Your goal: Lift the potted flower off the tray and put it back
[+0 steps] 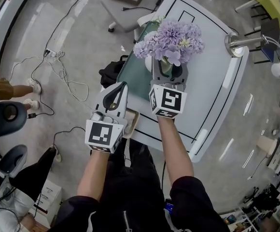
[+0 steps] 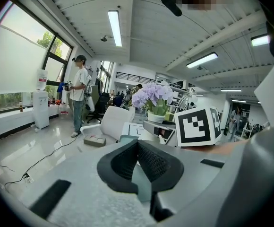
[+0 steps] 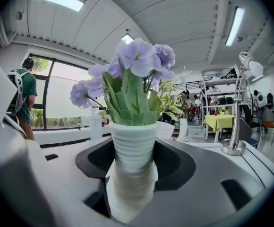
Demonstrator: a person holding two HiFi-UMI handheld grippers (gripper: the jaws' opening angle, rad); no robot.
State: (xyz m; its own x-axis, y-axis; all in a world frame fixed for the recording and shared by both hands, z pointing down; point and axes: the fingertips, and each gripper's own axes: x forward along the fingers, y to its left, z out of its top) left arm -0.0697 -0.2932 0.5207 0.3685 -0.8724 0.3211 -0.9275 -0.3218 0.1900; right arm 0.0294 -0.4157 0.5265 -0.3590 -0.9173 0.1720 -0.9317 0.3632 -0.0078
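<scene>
Glossy grey floor [image 1: 82, 37] w/ loose cables [image 1: 58, 57], big windows [image 2: 19, 65], ceiling strip lights [image 2: 114, 27], white chair [image 2: 111, 122]

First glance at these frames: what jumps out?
The white ribbed pot of purple flowers dominates, clamped in the right tongs by the dark green tray on the white table. The left tongs sit shut and empty near the table's corner.
</scene>
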